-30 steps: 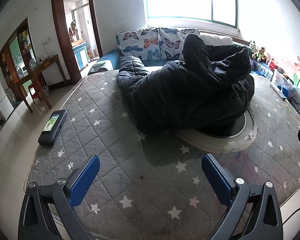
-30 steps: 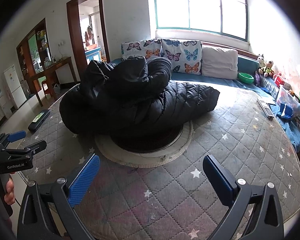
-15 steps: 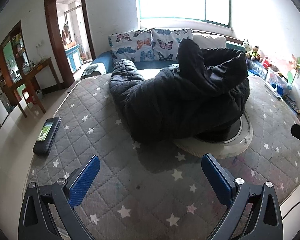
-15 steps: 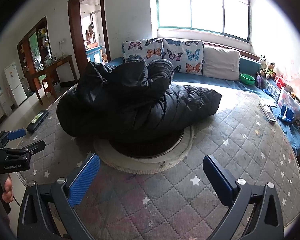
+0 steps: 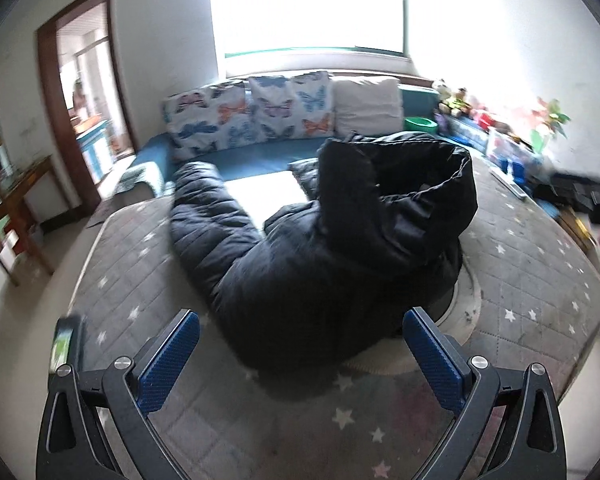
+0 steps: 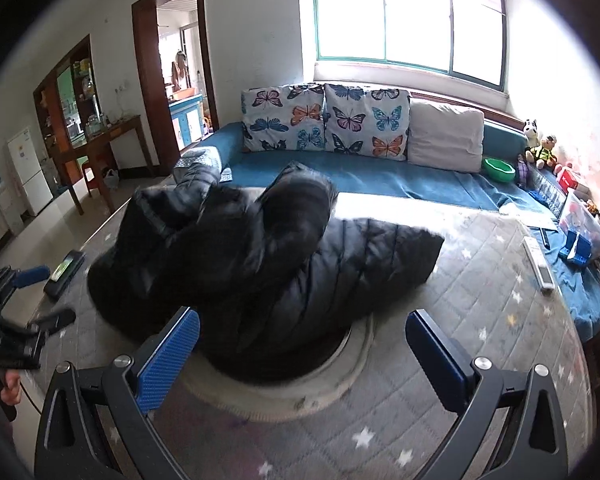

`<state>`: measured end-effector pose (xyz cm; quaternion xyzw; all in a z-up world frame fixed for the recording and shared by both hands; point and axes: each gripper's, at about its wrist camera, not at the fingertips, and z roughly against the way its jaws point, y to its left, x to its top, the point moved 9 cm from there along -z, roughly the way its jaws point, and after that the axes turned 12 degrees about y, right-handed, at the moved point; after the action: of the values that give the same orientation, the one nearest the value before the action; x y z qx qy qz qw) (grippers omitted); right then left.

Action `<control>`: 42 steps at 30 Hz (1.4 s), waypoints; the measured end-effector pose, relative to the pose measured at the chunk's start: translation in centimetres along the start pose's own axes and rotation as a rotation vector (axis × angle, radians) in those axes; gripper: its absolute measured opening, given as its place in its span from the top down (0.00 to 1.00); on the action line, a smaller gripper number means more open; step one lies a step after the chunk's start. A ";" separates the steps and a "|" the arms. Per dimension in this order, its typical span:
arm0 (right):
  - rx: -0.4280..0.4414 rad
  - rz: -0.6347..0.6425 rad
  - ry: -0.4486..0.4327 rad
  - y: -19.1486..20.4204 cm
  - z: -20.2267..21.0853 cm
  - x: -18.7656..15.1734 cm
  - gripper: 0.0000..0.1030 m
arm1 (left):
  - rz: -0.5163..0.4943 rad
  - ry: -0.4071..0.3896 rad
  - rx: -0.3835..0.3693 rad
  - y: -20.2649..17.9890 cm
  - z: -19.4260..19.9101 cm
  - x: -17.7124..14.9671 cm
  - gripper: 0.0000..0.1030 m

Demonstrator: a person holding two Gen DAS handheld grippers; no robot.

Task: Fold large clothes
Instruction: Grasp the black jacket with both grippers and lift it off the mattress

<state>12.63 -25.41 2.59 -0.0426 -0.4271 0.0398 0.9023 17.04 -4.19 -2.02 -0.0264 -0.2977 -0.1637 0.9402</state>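
Puffer jacket (image 5: 340, 248), black and quilted, lies crumpled in a heap at the middle of the grey star-patterned quilted mat (image 5: 140, 304). From the left wrist view I read the following. One sleeve reaches toward the mat's far left edge. The bulk of the heap rises to the right, partly covering a round pale rim (image 5: 466, 320) set in the mat. My left gripper (image 5: 300, 356) has its blue-padded tongs spread wide, holding nothing, just short of the heap's near edge. A dark flat device (image 5: 62, 346) with a lit screen lies at the mat's left edge. This view is blurred.

From the right wrist view I read the following. The jacket (image 6: 268, 264) sits left of centre on the mat (image 6: 500, 320), its quilted body extending right. My right gripper (image 6: 302, 356) also has its tongs spread apart and empty, near the heap's near side. The left gripper (image 6: 40, 296) appears at the left border, over the mat's left edge, a hand (image 6: 10, 384) below it. A white remote (image 6: 540, 266) lies at the mat's right edge. Butterfly cushions (image 6: 324, 122) stand on the blue sofa (image 6: 400, 184) beyond the far edge.
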 end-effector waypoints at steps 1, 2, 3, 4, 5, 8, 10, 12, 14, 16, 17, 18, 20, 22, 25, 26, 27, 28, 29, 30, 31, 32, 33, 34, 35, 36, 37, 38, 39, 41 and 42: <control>0.008 0.004 -0.004 -0.1 -0.2 0.8 0.00 | -0.019 0.004 -0.009 -0.1 -0.4 0.5 0.00; 0.010 -0.003 -0.005 -0.4 -0.5 1.8 0.00 | -0.034 0.008 -0.015 -0.2 -0.8 1.0 0.00; 0.021 -0.013 0.004 -0.7 -1.0 2.7 0.00 | -0.053 0.014 -0.020 -0.2 -1.3 1.4 0.00; 0.041 -0.021 0.013 -0.7 -1.4 3.4 0.00 | -0.068 0.021 -0.013 -0.1 -1.8 1.7 0.00; 0.057 -0.032 0.018 -0.8 -1.8 4.1 0.00 | -0.083 0.026 -0.016 -0.1 -2.3 2.0 0.00; 0.093 -0.055 0.060 -1.1 -3.9 6.5 0.00 | -0.131 0.046 -0.049 -0.4 -3.7 2.6 0.00; 0.095 -0.060 0.088 -1.1 -5.4 7.6 0.00 | -0.167 0.064 -0.081 -0.6 -4.9 2.6 0.00; 0.102 -0.069 0.122 -1.0 -7.4 8.5 0.00 | -0.184 0.076 -0.091 -0.8 -5.8 2.5 0.00; 0.121 -0.089 0.170 -1.0 -9.5 9.0 0.02 | -0.204 0.082 -0.110 -1.0 -6.7 2.7 0.00; 0.141 -0.099 0.214 -0.9 -11.0 8.9 0.06 | -0.221 0.080 -0.115 -1.0 -7.4 3.0 0.00; 0.146 -0.102 0.240 -0.6 -12.0 8.8 0.10 | -0.229 0.078 -0.115 -1.0 -7.8 3.2 0.00; 0.142 -0.101 0.262 -0.4 -12.7 8.5 0.12 | -0.240 0.076 -0.122 -1.1 -8.1 3.4 0.00; 0.128 -0.089 0.295 -0.2 -13.6 8.3 0.34 | -0.257 0.074 -0.131 -1.3 -8.5 3.6 0.11; 0.105 -0.066 0.298 -0.1 -13.4 8.2 0.44 | -0.270 0.062 -0.132 -1.4 -8.5 3.7 0.30; 0.093 -0.040 0.269 0.2 -11.8 7.9 0.52 | -0.286 0.032 -0.112 -1.8 -7.7 3.4 0.50; 0.082 -0.032 0.253 0.2 -10.9 7.7 0.54 | -0.286 0.028 -0.108 -1.7 -7.5 3.3 0.53; 0.074 -0.027 0.240 0.2 -10.1 7.7 0.54 | -0.283 0.023 -0.109 -1.8 -7.1 3.1 0.59; 0.063 -0.020 0.224 0.2 -9.4 7.8 0.56 | -0.280 0.019 -0.112 -1.8 -6.6 2.9 0.63; 0.056 -0.017 0.209 0.2 -8.8 7.8 0.56 | -0.278 0.015 -0.113 -1.9 -6.2 2.7 0.66; 0.049 -0.014 0.195 0.3 -8.1 7.6 0.57 | -0.277 0.008 -0.117 -1.9 -5.7 2.4 0.68; 0.039 -0.013 0.177 0.2 -6.9 7.1 0.58 | -0.281 -0.001 -0.122 -2.1 -5.0 2.0 0.69; 0.036 -0.016 0.165 0.2 -6.2 6.7 0.58 | -0.287 -0.006 -0.122 -2.4 -4.5 1.6 0.70; 0.035 -0.021 0.150 0.0 -5.2 6.1 0.58 | -0.303 -0.014 -0.124 -2.7 -3.8 0.9 0.71; 0.037 -0.025 0.136 0.0 -4.4 5.6 0.59 | -0.315 -0.017 -0.127 -3.1 -3.2 0.2 0.71; 0.040 -0.024 0.123 -0.1 -3.5 5.0 0.59 | -0.322 -0.017 -0.131 -3.4 -2.8 -0.2 0.71; 0.038 -0.017 0.102 0.0 -2.5 4.4 0.59 | -0.332 -0.015 -0.139 -3.8 -2.3 -0.9 0.71; 0.032 -0.012 0.082 0.1 -1.5 3.9 0.60 | -0.355 -0.019 -0.149 -4.4 -1.6 -1.8 0.71; 0.023 -0.006 0.061 0.1 -0.2 3.1 0.60 | -0.366 -0.022 -0.153 -4.8 -1.1 -2.5 0.71; 0.013 0.001 0.043 0.1 1.0 2.3 0.60 | -0.383 -0.023 -0.162 -5.3 -0.6 -3.3 0.71; 0.003 0.011 0.021 0.1 2.8 0.8 0.60 | -0.420 -0.016 -0.185 -6.0 0.2 -5.2 0.71; -0.002 0.012 0.015 0.0 3.6 -0.4 0.60 | -0.441 -0.001 -0.201 -6.6 0.7 -6.5 0.70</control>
<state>9.58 -25.27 4.61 -0.0464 -0.4200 0.0444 0.9053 9.54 -8.38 -5.49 -0.0543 -0.2790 -0.3938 0.8742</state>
